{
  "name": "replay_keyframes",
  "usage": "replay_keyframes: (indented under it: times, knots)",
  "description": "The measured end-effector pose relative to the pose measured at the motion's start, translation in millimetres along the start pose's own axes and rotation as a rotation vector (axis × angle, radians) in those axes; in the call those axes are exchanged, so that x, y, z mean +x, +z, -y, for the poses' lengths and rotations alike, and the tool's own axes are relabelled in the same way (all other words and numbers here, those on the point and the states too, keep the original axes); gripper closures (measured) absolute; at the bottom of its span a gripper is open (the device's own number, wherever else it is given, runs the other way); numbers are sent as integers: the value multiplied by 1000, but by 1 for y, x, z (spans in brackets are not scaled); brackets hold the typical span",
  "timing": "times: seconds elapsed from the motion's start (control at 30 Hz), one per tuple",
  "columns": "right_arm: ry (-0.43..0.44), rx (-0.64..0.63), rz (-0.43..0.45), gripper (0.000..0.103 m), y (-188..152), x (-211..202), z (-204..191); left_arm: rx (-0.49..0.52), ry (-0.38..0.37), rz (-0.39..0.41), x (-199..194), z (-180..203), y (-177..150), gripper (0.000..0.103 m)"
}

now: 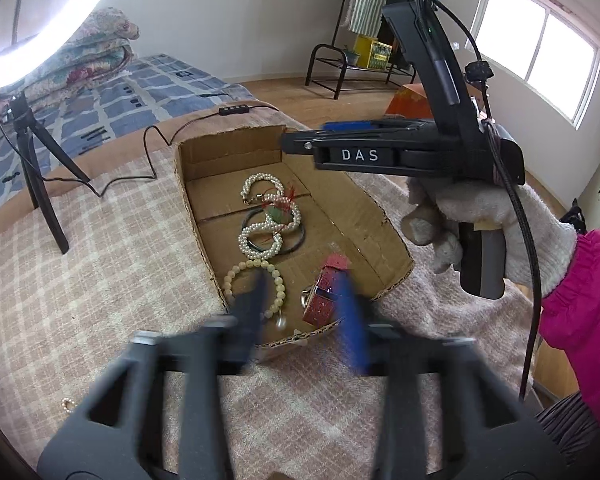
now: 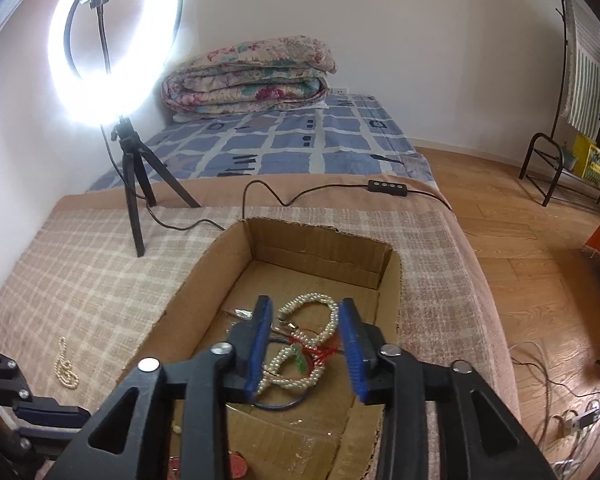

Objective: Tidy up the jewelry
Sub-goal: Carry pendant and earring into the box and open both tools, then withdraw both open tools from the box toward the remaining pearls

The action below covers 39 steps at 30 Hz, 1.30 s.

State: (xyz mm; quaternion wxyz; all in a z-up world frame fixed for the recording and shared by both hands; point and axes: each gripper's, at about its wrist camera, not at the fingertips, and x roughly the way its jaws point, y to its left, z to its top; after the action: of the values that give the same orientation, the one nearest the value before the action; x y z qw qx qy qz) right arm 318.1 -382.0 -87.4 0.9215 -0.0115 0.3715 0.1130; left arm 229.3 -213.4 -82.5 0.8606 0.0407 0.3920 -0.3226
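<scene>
A shallow cardboard box (image 1: 380, 236) lies on the checked blanket. In it are a white pearl necklace (image 1: 260, 232), a dark bangle (image 1: 296, 236), a red-green ornament (image 1: 278, 210), a cream bead bracelet (image 1: 278, 280) and a red studded strap (image 1: 326, 292). My left gripper (image 1: 306, 300) is open and blurred, just above the box's near end, beside the strap and holding nothing. My right gripper (image 2: 306, 344) is open and empty, above the pearl necklace (image 2: 328, 320) in the box (image 2: 204, 280); it also shows in the left wrist view (image 1: 332, 130). A small pearl string (image 2: 65, 366) lies on the blanket, left of the box.
A ring light on a black tripod (image 2: 134, 184) stands on the blanket behind the box; its cable and switch (image 2: 382, 185) run past the box's far edge. A folded quilt (image 2: 252, 76) lies on the bed. A wooden floor (image 2: 520, 260) drops off to the right.
</scene>
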Motion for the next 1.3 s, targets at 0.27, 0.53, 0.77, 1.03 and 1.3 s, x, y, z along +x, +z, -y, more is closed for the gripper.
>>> replay_keyframes:
  times: [0.27,0.53,0.77,1.03,1.3]
  knots:
    - [-58,-5,46,0,6,-9,-8,0,21,15,-6,1,3,35]
    - [-77,-5,39,0,6,-14,-11,5,32,21,-15,2,1,35]
    - [-89,11,65,0,9,-32,-12,17,53,31,-33,4,-2,35]
    - [-104,19,93,0,6,-62,-24,-2,90,39,-66,-6,-14,35]
    - [-76,91,138,0,-6,-101,-33,-66,181,60,-126,-59,-27,35]
